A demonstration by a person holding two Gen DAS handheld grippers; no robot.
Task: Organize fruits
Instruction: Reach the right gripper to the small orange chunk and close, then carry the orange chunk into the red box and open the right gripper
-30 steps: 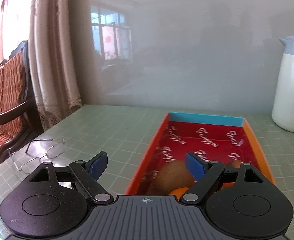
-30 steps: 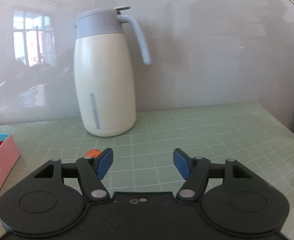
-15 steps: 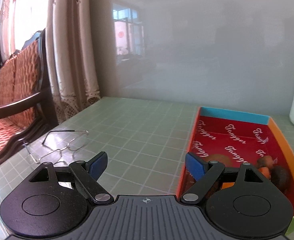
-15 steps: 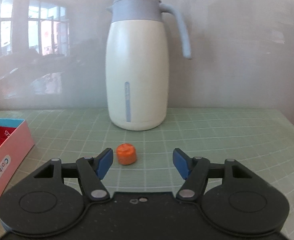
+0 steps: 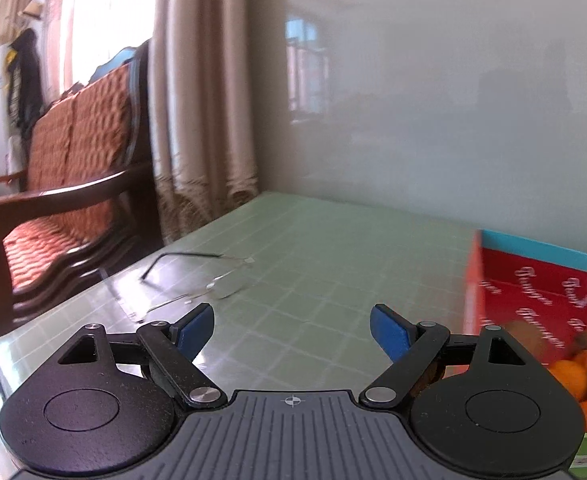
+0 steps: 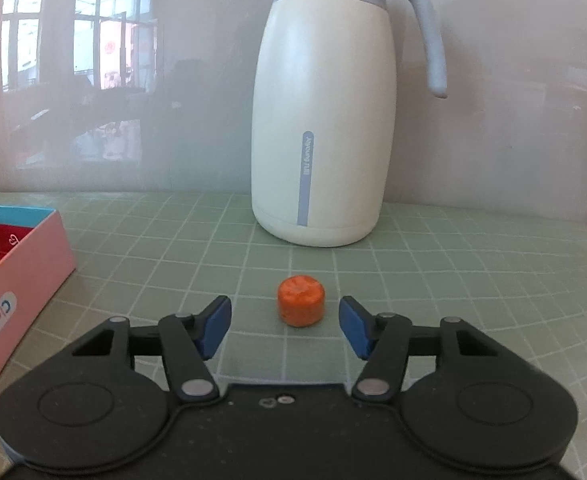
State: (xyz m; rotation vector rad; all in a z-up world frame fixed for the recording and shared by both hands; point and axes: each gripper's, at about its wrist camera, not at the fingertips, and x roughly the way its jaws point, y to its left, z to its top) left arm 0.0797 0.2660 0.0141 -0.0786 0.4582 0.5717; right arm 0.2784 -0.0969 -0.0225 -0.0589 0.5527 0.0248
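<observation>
An orange chunk [image 6: 300,306] is seen at 12 o'clock of the right tongs [image 6: 284,325], just beyond the closing pads, untouched. A jug [image 6: 325,120] stands behind it; the box [image 6: 25,276] lies at 9 o'clock. The left tongs [image 5: 292,330] are held wide and empty over bare mat [image 5: 333,264], glasses [image 5: 209,280] at 11 o'clock, fruit [image 5: 573,376] boxed at 3 o'clock.

We count one shallow cardboard box with a red printed lining and blue end wall [image 5: 533,248]. In it we count three round orange fruits [image 5: 569,376]; the brown fruits beside them are too blurred to count. One small orange cylindrical piece [image 6: 300,306], one cream jug with a grey lid [image 6: 325,120], one pair of wire-framed spectacles [image 5: 209,280], one wooden bench with orange cushions [image 5: 73,152].
</observation>
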